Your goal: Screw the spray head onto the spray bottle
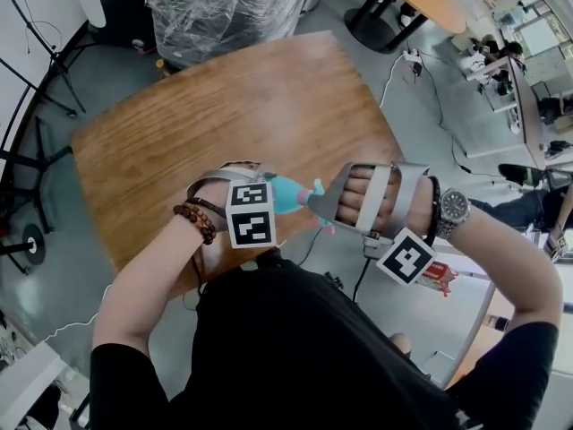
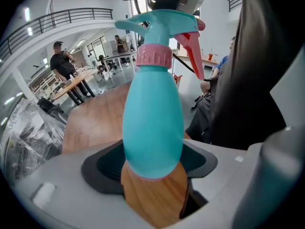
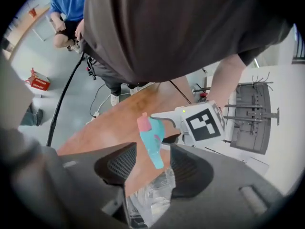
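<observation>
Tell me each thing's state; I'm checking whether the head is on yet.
spray bottle: clamped at its body by the left gripper.
spray head: sitting on the bottle's neck; tightness can't be told.
left gripper: shut on the spray bottle.
right gripper: open, spray head between its jaws, untouched.

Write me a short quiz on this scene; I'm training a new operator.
1. True or false: the left gripper holds the spray bottle.
2. The collar under the spray head is: A pink, B black, C yellow.
3. Fill in: the fingers of the right gripper stand ___ around the spray head's tip.
Key: 1 true; 2 A; 3 open.
</observation>
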`<state>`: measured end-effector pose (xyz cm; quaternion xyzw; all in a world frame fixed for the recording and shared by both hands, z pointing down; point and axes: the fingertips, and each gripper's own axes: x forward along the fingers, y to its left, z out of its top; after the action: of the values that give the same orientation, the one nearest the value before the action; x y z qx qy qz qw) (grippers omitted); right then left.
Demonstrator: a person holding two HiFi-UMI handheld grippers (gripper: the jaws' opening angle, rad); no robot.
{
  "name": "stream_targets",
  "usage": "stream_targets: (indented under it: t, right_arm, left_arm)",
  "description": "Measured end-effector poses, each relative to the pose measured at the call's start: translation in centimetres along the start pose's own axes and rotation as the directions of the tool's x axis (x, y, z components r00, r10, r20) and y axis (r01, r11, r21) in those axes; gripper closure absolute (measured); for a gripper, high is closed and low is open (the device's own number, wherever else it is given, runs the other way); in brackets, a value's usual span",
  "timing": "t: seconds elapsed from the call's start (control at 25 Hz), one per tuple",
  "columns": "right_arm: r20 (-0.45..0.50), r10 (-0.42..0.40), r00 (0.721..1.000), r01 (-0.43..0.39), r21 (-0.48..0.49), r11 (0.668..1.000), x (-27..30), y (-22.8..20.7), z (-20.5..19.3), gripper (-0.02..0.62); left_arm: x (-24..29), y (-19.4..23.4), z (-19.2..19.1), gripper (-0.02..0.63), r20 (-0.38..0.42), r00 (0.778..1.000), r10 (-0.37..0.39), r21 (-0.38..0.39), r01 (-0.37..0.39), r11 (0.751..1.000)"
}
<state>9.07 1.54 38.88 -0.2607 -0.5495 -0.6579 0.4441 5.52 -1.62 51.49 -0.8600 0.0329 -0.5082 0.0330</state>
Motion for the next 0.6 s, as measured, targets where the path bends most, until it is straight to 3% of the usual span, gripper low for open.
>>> stream_targets:
  t: [0.2,0.32,0.44,0.52,0.6]
  right_arm:
    - [0.027,0.022,0.999,-0.022,0.017,1.0,1.5,1.2,1.3,0.394]
    - [0.034,0.014,0.999,-0.015,0.042,0.999,1.8,1.3,1.5,0.469]
    - [0.042,0.012,0.999,-0.017,0.134,0.991,1.8,1.1,1.5,0.472]
    - [0.058,0.029,0.998,-0.045,0.286,0.957,1.8,1.0,1.2,0.474]
    - [0.088,0.046,0.995,-0.084,0.495,0.865,2.1,0.8,0.6,0.474]
  left_arm:
    - [0.3,-1.1,0.9,0.227,0.006,1.0,-0.022,0.02,0.022,1.0]
    - [0.4,-1.1,1.3,0.227,0.011,1.0,-0.02,0.028,0.019,0.999]
    - [0.5,-1.0,1.5,0.227,0.013,1.0,-0.006,0.032,0.006,0.999]
    - [0.6,-0.8,1.5,0.227,0.017,1.0,0.015,0.028,-0.015,1.0]
    - [0.7,-0.4,1.4,0.227,0.025,0.999,0.039,0.018,-0.04,0.999]
